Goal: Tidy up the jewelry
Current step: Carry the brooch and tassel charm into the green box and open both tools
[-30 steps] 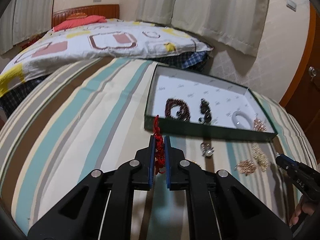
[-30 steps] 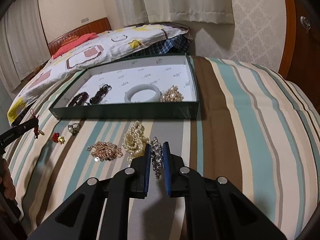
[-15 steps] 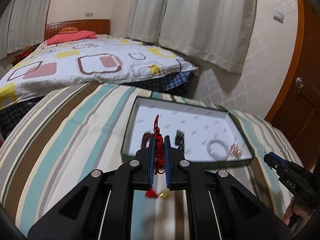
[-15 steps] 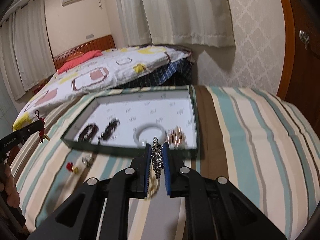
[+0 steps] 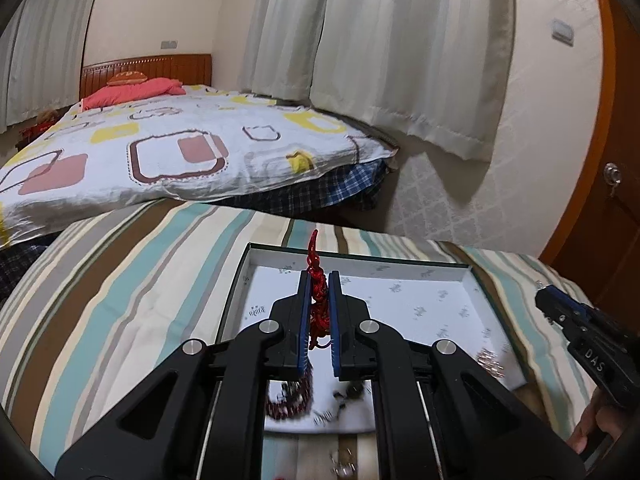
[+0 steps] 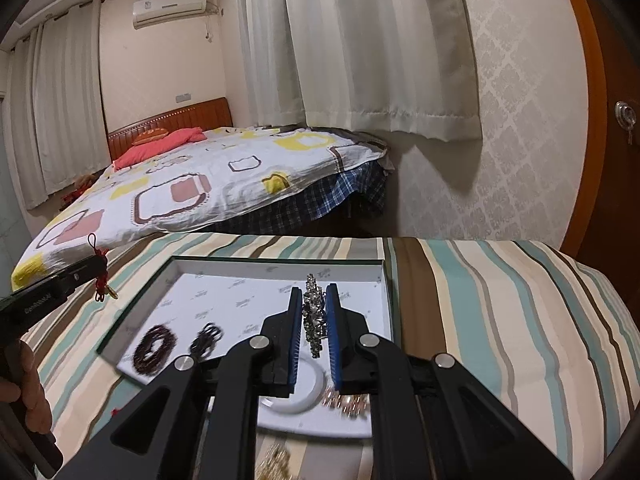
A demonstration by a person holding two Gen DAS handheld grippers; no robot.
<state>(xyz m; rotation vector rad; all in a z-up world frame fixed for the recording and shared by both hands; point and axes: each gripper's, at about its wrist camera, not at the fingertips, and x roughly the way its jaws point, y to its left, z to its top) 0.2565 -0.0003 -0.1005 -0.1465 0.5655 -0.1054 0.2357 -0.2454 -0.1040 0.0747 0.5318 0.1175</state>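
Note:
My left gripper (image 5: 319, 280) is shut on a red knotted cord charm (image 5: 318, 304), held over the green tray (image 5: 236, 300) with its white lining. The right gripper (image 6: 313, 294) is shut on a silver rhinestone piece (image 6: 314, 320), also above the tray (image 6: 280, 264). Inside the tray lie a dark red bead bracelet (image 6: 154, 346), a black bead piece (image 6: 206, 338), a white bangle (image 6: 304, 398) and a rose-gold piece (image 6: 348, 400). From the right wrist view, the left gripper (image 6: 94, 268) shows at the left edge with the charm (image 6: 102, 276) dangling. The right gripper (image 5: 560, 308) appears at the right of the left wrist view.
The tray sits on a striped bedcover (image 6: 500, 312). Loose jewelry lies blurred on the cover near the tray's front edge, including a pearl strand (image 6: 276, 460) and a ring (image 5: 344, 466). A second bed (image 5: 160, 152), curtains and a wooden door (image 5: 612, 200) stand behind.
Both grippers have risen and moved forward over the tray, each carrying its piece. The tray now lies beneath the fingers instead of ahead of them, and the loose jewelry has slipped to the bottom edge.

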